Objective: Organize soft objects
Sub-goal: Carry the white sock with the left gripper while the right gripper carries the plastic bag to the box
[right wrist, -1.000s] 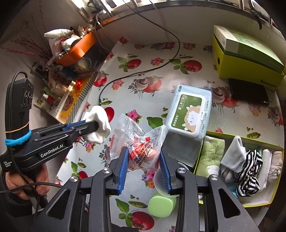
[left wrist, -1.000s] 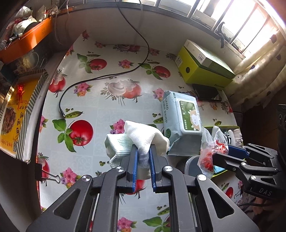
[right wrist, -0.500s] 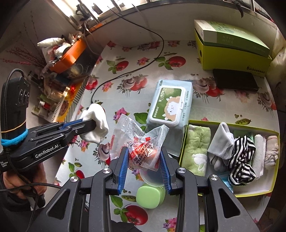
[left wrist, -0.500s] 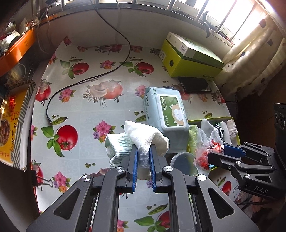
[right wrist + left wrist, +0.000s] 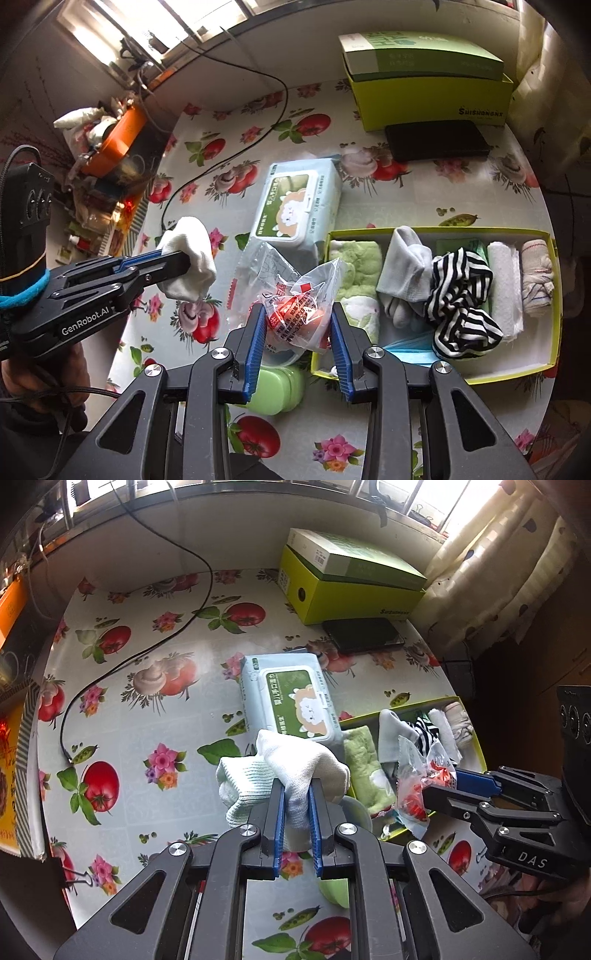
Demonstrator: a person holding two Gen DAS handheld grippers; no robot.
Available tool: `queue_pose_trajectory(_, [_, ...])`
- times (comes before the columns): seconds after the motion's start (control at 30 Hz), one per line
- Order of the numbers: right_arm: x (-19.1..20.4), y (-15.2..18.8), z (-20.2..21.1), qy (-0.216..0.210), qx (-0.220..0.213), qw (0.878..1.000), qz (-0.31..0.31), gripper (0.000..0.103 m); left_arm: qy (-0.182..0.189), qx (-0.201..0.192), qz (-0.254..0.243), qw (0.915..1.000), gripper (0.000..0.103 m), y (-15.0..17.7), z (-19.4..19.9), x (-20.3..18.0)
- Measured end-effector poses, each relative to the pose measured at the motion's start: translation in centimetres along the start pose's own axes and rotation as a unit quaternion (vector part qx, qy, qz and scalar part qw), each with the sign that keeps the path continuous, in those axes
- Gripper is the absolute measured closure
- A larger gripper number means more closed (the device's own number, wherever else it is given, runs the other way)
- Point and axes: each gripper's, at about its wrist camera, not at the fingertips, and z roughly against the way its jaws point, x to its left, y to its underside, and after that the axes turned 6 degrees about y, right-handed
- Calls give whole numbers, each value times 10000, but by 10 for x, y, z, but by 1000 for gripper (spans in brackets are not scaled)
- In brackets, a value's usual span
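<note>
Beside the tray (image 5: 436,231), only the right view shows perhaps a mask (image 5: 410,352)

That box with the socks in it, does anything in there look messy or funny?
Yes. In the yellow-green box, the striped sock lies crumpled across its neighbours, and the grey sock is skewed. The green towel, white cloth and rolled sock sit tidily.
</note>
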Motion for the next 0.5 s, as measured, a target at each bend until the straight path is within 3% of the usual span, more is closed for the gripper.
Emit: queue_pose_trajectory(0.5, [-61,17,13,250,-142,9973,-674,70,195,243,-613,9976,91,-20,-29,-53])
